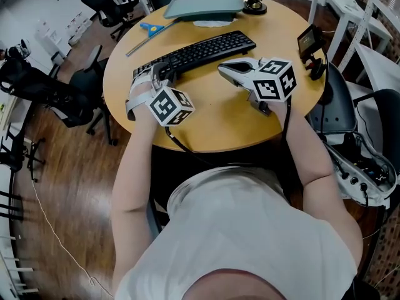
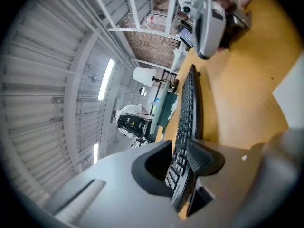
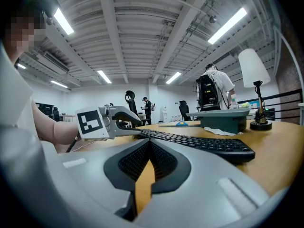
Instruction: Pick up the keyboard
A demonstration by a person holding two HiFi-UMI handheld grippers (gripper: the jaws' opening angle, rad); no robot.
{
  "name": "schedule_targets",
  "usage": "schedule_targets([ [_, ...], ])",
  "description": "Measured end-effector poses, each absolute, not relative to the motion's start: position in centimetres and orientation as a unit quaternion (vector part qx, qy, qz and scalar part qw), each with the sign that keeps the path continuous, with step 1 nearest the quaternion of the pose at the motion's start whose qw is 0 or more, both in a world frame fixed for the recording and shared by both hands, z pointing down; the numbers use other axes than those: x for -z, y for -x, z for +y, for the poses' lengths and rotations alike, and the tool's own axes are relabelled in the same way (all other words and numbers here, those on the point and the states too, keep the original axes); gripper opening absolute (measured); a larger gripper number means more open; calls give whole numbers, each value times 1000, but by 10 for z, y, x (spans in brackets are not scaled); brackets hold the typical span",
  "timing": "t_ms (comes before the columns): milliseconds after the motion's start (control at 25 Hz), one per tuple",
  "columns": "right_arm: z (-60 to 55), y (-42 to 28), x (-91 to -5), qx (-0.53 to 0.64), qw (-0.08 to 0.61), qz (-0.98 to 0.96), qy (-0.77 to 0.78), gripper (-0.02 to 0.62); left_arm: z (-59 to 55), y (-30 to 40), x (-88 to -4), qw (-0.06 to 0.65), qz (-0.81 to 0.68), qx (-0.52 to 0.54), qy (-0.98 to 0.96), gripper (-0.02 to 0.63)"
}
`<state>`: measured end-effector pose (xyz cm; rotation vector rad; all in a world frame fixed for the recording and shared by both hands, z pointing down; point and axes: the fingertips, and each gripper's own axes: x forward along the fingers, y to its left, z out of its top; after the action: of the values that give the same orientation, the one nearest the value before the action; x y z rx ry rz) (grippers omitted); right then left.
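Firmly, the left gripper [image 1: 164, 73] has its fingers grasping the keyboard [image 1: 206, 50] at its left end on the counter [image 1: 212, 119], while the right gripper [image 1: 224, 69] rests beside it, fingers clenched and empty

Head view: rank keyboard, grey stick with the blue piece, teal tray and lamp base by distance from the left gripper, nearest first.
1. keyboard, left end held in the left gripper.
2. grey stick, just beyond, left side.
3. teal tray, far edge, centre.
4. lamp base, right of the tray.

No legible text, labels or numbers — none anywhere
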<state>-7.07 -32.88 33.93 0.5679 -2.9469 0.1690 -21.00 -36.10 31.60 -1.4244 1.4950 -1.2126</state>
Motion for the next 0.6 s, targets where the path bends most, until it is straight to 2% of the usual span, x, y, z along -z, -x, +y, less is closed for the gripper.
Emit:
schedule_targets([
  [120, -329, 71, -339, -57, 68, -978, -189, 2, -341, 206, -297, 319, 628, 370, 606, 80],
  [320, -329, 71, -338, -56, 68, -978, -190, 2, -319, 196, -290, 171, 644, 177, 724, 2],
  [600, -329, 71, -339, -56, 67, -978, -189, 2, -317, 171, -311, 15, 579, 50, 814, 2],
])
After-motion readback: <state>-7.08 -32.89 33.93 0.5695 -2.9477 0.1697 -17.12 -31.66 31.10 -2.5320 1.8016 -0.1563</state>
